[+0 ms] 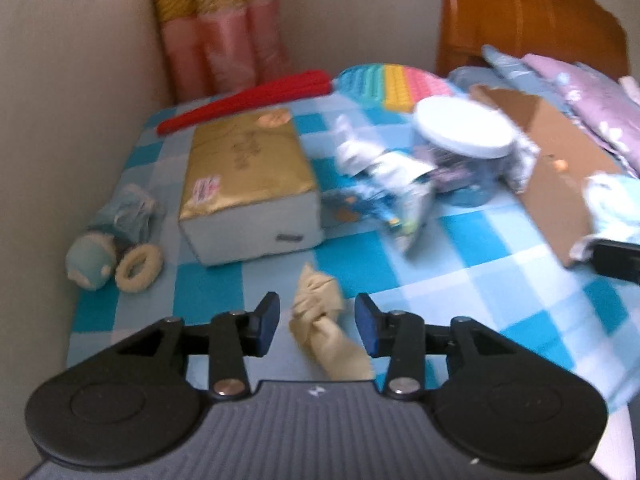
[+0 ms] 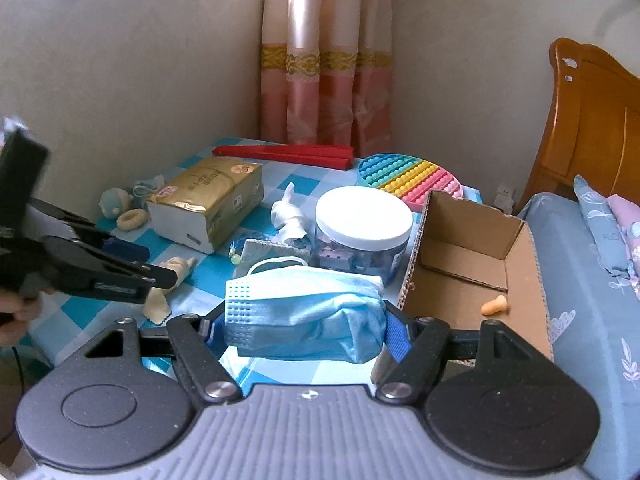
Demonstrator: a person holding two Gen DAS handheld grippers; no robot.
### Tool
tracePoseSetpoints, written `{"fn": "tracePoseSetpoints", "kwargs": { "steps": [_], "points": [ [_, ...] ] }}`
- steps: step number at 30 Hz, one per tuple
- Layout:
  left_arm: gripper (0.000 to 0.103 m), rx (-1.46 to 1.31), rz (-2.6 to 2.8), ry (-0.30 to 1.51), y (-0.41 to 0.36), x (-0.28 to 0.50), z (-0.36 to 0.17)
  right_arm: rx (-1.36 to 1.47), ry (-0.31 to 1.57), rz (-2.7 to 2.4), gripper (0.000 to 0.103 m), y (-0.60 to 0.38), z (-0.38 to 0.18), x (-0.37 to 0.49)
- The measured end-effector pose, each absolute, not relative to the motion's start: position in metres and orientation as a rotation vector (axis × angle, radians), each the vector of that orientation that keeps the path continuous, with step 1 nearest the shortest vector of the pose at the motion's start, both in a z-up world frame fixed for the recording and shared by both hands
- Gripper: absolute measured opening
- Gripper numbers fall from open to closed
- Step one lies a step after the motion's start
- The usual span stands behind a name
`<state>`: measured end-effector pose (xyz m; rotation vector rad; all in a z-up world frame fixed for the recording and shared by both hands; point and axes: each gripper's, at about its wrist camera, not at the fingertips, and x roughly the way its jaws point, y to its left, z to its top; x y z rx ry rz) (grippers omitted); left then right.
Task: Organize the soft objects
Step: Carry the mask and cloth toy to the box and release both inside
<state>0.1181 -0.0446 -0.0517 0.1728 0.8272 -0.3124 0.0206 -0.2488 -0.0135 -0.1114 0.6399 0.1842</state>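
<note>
A: Well, the right gripper (image 2: 306, 330) is closed on the blue face mask (image 2: 304, 314), one pad at each end of the folded bundle, and it hangs above the checked cloth (image 2: 272, 364) just left of the cardboard box (image 2: 472, 256).

B: And the left gripper (image 1: 318, 322)?

A: Its jaws stand apart. The knotted beige cloth (image 1: 320, 324) lies between them on the table, but the pads do not press it, so I call it open.

B: What may go wrong from here?

A: I think two things. The mask is soft and only pinched at its ends; its white ear loop (image 2: 276, 264) sticks out behind, close to the jar with the white lid (image 2: 362, 216). If the right hand swings low toward the box, the loop may catch the jar or the near box wall, and the mask could slip out.

B: And on the left side?

A: The beige cloth is thin and lies flat. If the jaws close too high they may take only a loose fold, or they may pinch the tablecloth together with it.

B: Is something already in the box?

A: Only a small orange piece (image 2: 495, 305) on its floor.
</note>
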Motion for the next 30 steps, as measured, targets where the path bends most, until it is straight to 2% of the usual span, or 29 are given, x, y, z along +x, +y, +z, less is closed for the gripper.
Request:
{"fn": "tracePoseSetpoints", "kwargs": {
  "steps": [7,8,9,10,15,30],
  "points": [
    [0.038,0.123,-0.317,0.861,-0.044,0.13,-0.066,-0.123,0.63,0.175,0.077,-0.254,-0.01,0.017],
    [0.037,0.114,-0.319,0.867,-0.043,0.131,-0.067,-0.121,0.629,0.17,0.077,-0.256,-0.009,0.018],
    [0.03,0.111,-0.322,0.869,-0.043,0.132,-0.068,-0.119,0.628,0.167,0.077,-0.257,-0.008,0.018],
    [0.027,0.11,-0.319,0.872,-0.043,0.132,-0.068,-0.118,0.627,0.165,0.077,-0.259,-0.008,0.018],
    [0.025,0.095,-0.341,0.876,-0.043,0.13,-0.062,-0.126,0.622,0.144,0.077,-0.269,-0.006,0.021],
    [0.025,0.145,-0.498,0.799,-0.087,0.12,0.015,-0.152,0.617,-0.001,0.08,-0.345,-0.003,0.051]
  ]
}}
